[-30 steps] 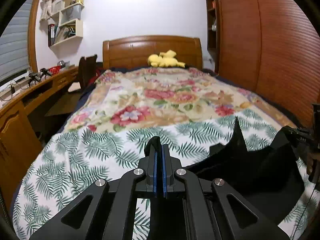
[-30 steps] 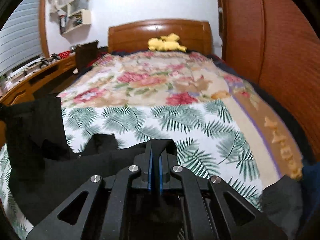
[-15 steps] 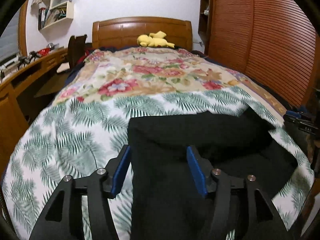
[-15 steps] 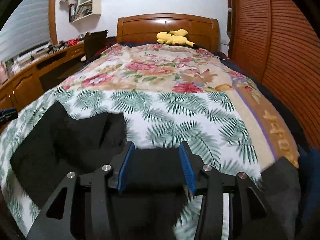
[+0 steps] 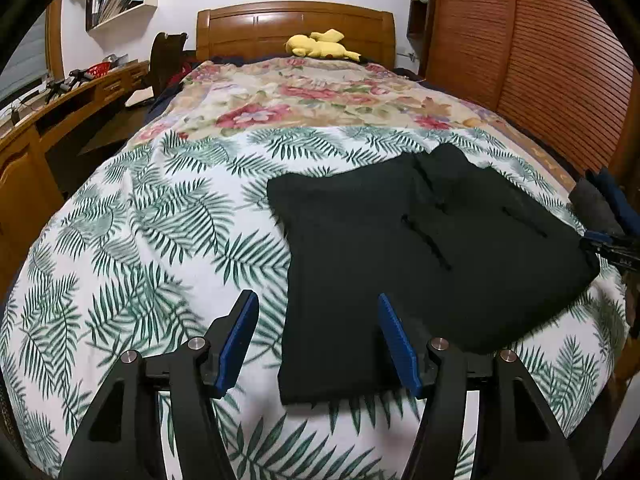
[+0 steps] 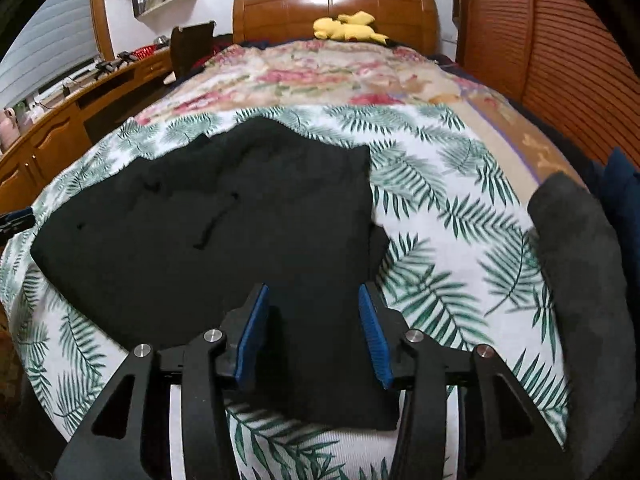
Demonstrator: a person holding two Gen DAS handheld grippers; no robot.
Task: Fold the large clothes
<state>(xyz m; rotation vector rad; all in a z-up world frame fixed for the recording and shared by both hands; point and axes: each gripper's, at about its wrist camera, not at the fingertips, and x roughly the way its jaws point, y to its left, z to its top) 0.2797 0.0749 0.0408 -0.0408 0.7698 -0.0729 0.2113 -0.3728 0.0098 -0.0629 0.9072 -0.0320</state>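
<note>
A large black garment [image 5: 420, 240] lies folded flat on the palm-leaf bedspread [image 5: 160, 220], near the foot of the bed. My left gripper [image 5: 316, 296] is open over the garment's near left corner, and its blue pads [image 5: 240, 336] touch no cloth. In the right wrist view the same black garment [image 6: 200, 220] spreads to the left. My right gripper [image 6: 312, 286] stands open over the near right corner, nothing pinched. The right gripper's tip [image 5: 608, 244] shows at the left view's right edge, and the left gripper's tip [image 6: 16, 218] at the right view's left edge.
A grey folded cloth [image 6: 576, 264] lies at the bed's right edge beside something dark blue. A yellow plush toy [image 5: 320, 46] sits by the wooden headboard. A long wooden desk [image 5: 60, 100] runs along the left, a slatted wardrobe [image 5: 540, 60] along the right.
Both grippers were shut on the raised black garment a second ago. They have opened and let it go, moving down and back. The garment now lies flat, folded over.
</note>
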